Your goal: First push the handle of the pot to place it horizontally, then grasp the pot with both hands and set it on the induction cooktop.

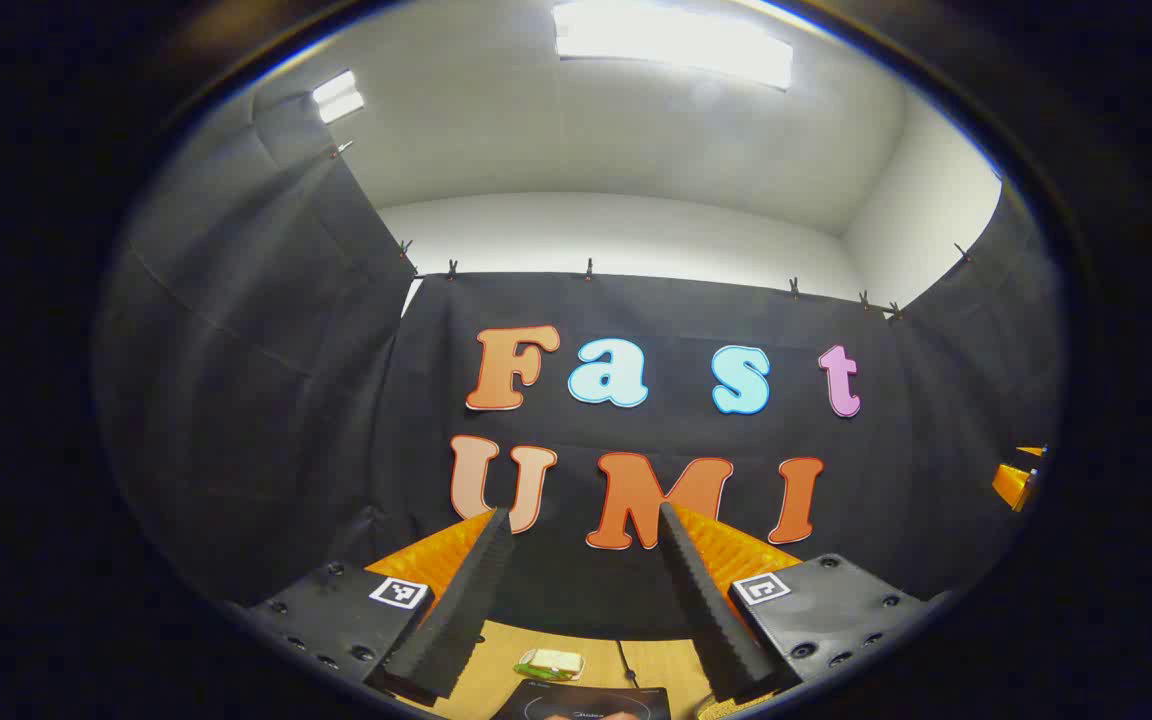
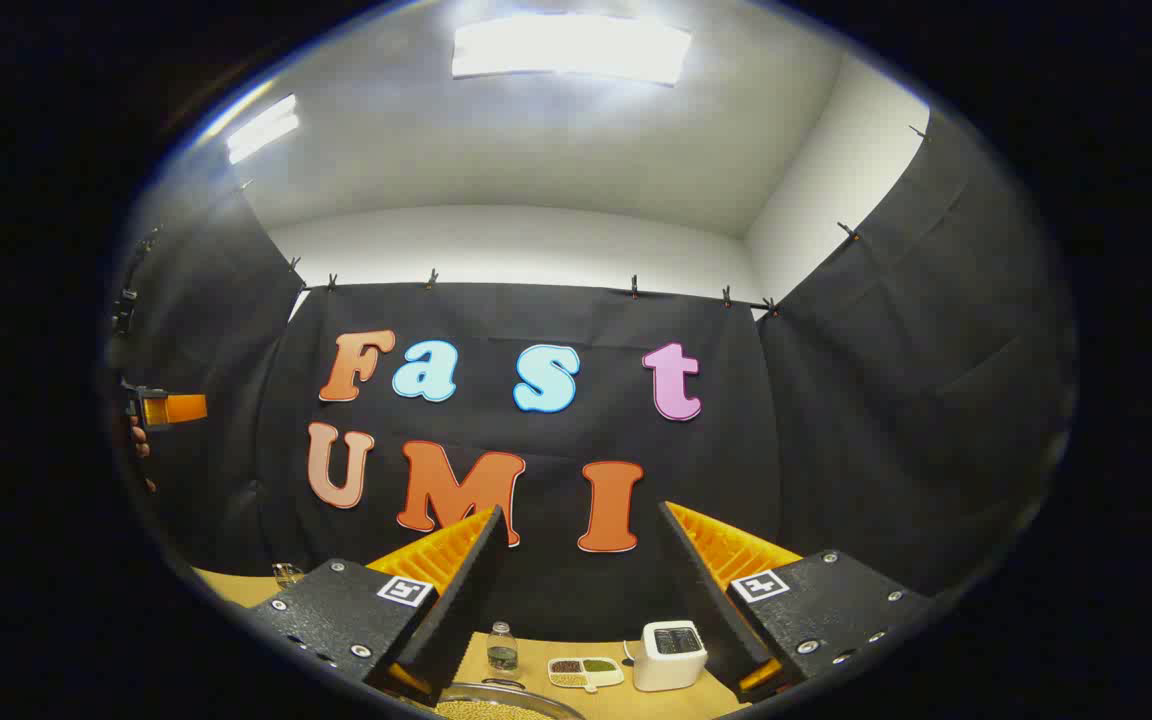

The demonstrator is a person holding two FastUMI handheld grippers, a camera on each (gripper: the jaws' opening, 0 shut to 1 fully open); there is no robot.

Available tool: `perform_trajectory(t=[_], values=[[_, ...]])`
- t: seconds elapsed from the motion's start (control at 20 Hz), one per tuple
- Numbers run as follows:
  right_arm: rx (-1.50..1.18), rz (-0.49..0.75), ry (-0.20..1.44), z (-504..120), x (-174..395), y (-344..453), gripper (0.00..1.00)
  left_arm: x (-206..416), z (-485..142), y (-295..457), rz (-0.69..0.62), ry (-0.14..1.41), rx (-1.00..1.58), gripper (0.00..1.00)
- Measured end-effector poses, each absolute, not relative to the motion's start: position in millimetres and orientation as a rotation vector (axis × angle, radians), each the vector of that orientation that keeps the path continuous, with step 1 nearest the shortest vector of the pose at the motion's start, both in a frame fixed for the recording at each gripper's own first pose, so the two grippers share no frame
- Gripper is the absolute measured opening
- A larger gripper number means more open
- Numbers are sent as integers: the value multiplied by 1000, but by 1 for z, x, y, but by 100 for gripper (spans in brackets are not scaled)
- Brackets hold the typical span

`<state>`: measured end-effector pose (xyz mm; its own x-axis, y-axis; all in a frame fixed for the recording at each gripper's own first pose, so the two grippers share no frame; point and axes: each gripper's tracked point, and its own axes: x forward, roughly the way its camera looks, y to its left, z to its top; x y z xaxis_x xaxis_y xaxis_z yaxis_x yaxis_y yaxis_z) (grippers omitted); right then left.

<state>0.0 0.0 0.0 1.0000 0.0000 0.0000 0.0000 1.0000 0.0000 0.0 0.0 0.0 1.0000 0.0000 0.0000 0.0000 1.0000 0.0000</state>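
Left gripper view: left gripper (image 1: 581, 520) raised, level, jaws apart over the induction cooktop (image 1: 586, 700). Right gripper (image 2: 581, 520) likewise, apart above the pot (image 2: 496, 705).

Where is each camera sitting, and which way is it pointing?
Left gripper view: rides on the left tongs, aimed level at the booth's back wall; its open fingers frame the induction cooktop.
Right gripper view: rides on the right tongs, facing likewise; below sit a pot, bottle and toaster.
Shared: wooden table.
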Motion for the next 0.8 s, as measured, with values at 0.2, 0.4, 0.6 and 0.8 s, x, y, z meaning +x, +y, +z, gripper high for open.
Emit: perform_trajectory(t=[0.2, 0.4, 0.6, 0.8], values=[[3, 18, 12, -6, 1, 11, 93, 6, -12, 5, 10, 31, -9, 96], [-20, -8, 8, -8, 4, 8, 93, 5, -24, 1, -30, 61, -27, 98], [-10, 11, 10, -8, 2, 19, 93, 7, -20, 6, -25, 47, -29, 95], [17, 52, 32, -18, 1, 34, 97, 5, -25, 6, -26, 38, -42, 95]])
